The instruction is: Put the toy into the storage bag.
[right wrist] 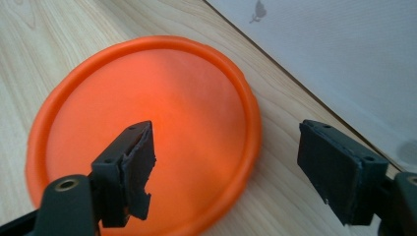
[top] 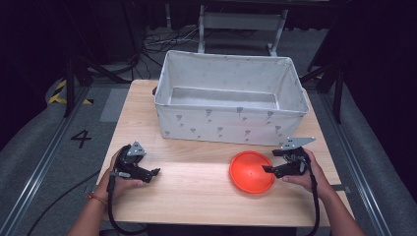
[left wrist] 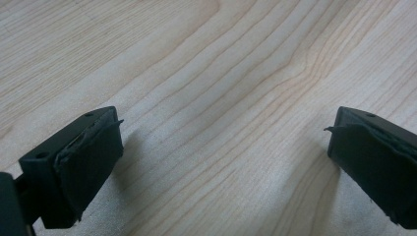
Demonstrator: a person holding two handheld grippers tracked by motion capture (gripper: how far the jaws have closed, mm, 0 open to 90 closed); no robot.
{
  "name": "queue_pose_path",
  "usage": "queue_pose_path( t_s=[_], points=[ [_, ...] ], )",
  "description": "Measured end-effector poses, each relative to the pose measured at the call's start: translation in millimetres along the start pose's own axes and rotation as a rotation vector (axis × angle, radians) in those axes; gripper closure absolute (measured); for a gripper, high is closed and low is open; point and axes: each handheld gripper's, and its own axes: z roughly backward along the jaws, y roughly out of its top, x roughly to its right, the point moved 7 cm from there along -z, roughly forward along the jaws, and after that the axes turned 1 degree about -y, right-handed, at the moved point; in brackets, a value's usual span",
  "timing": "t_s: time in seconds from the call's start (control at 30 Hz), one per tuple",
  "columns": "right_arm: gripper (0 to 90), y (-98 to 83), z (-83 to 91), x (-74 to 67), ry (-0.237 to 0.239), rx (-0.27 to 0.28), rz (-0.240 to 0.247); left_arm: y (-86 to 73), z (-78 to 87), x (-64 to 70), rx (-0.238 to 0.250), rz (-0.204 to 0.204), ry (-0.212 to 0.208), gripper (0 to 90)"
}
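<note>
At the left of the high view, the person's left hand [top: 114, 173] rests on the wooden counter [top: 196, 191] and holds the left gripper [top: 150, 173], which points to the right along the bare wood. In the left gripper view its jaws stand wide apart just above the wood grain, with nothing between them. Behind the middle of the counter stands a large white fabric bin [top: 228, 123] printed with small grey marks, open at the top. In front of the bin's right half, near the counter's front right, lies an orange plate [top: 251, 172], flat on the wood and just clear of the bin's front wall. The right gripper [top: 269, 169], held in the right hand [top: 307, 174], points leftward, its tips over the plate's right edge. In the right gripper view [right wrist: 223, 162] its jaws are wide, one jaw above the plate's [right wrist: 147, 123] inside and the other beyond the rim over bare wood, so the rim sits between them; the pads are not pressing on it. The bin's [right wrist: 344, 54] pale wall fills the upper right corner there.
</note>
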Motion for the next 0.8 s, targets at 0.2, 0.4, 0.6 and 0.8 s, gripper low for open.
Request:
queue_pose_path(
  t_s=[0.2, 0.4, 0.6, 0.8],
  points=[
    [20.1, 2.6, -16.8, -0.8, 0.000, -0.034, 0.005, -0.1, 0.0, 0.1, 0.002, 0.003, 0.005, 0.5],
    [16.8, -1.8, -30.4, 0.2, 0.027, -0.056, -0.029, -0.2, 0.1, 0.1, 0.004, 0.006, 0.010, 0.5],
    [15.5, -8.3, -39.6, -2.2, 0.018, -0.090, -0.007, -0.3, 0.2, -0.1, 0.002, 0.005, 0.008, 0.5],
    [24.5, -6.7, -39.6, -7.9, -0.008, -0.097, 0.003, -0.3, 0.2, -0.1, 0.002, 0.004, 0.008, 0.5]
  ],
)
